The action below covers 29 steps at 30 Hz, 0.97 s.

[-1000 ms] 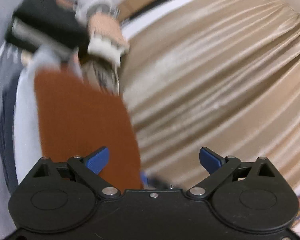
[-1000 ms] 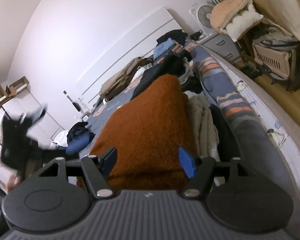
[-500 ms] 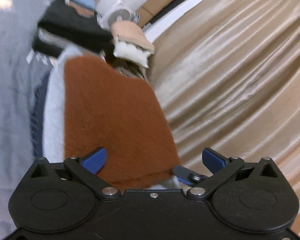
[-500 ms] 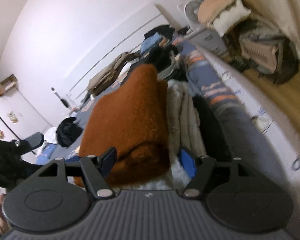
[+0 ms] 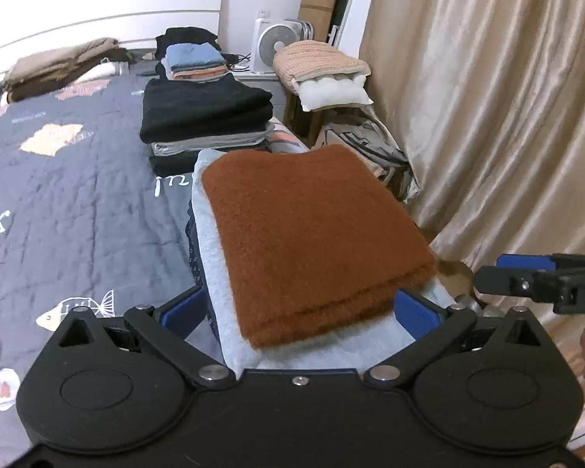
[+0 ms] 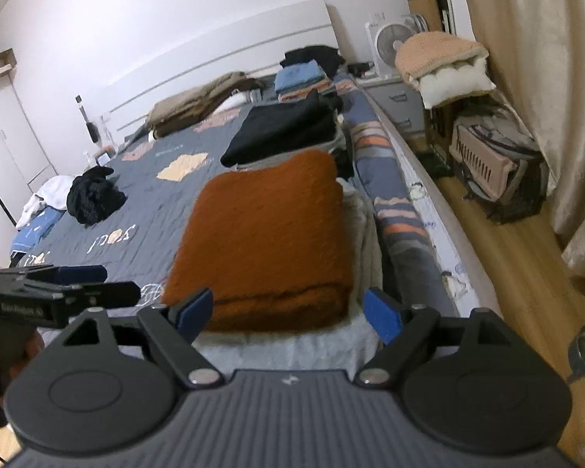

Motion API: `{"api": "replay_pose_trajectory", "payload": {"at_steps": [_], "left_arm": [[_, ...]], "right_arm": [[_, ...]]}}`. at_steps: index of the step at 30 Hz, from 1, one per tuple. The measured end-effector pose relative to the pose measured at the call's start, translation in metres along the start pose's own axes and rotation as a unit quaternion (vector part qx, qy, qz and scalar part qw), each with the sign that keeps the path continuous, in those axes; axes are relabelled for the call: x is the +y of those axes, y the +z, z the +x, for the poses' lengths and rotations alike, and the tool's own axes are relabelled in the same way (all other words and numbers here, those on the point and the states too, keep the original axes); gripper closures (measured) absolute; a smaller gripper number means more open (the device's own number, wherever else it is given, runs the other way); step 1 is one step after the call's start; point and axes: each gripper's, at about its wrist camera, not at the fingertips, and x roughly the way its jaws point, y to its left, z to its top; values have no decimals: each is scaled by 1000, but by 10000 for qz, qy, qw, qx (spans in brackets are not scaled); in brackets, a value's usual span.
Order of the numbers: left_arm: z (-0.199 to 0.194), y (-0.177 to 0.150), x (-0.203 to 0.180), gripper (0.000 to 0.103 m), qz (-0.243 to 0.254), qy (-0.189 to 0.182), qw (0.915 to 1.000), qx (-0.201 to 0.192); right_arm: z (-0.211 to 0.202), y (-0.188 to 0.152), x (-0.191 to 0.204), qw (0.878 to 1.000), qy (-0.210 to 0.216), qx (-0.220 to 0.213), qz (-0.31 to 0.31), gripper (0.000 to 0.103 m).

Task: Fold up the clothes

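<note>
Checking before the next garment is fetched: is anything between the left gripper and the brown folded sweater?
Nothing visible. The left gripper is open just before the brown sweater, which lies on the light grey garment.

We see the left tongs (image 5: pixel 298 310) as a matte black housing with 2 round raised discs, 1 per side, and black linkage arms ending in blue pads (image 5: pixel 415 314). Silver rivets sit at the arm pivots, and 1 small silver screw marks the middle of the housing's front edge. The right tongs (image 6: pixel 288 314) share that layout, but their central body is grey with fine ridges and a small pale emblem near the front edge. From the side, each unit shows a black bar tipped in blue; the one in the left wrist view carries white letters "DA", the other a line of pale print too small to read.
</note>
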Motion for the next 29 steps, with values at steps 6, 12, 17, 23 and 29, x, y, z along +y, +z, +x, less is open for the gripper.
{"api": "replay_pose_trajectory", "payload": {"at_steps": [6, 12, 17, 23, 29], "left_arm": [[-19, -6, -10, 0, 191, 176, 9993, 254], [-35, -11, -19, 0, 432, 341, 9981, 291], [-47, -16, -26, 0, 431, 375, 9978, 327], [-51, -14, -30, 0, 424, 472, 9975, 318], [-52, -12, -34, 0, 501, 525, 9969, 294]], "right_arm": [[-20, 1, 16, 9988, -254, 315, -259, 17], [-38, -1, 25, 9985, -229, 383, -315, 16], [-44, 0, 35, 9970, -207, 518, -534, 16], [-49, 8, 39, 9968, -218, 475, -598, 16], [-50, 11, 39, 9962, -306, 500, -637, 16]]}}
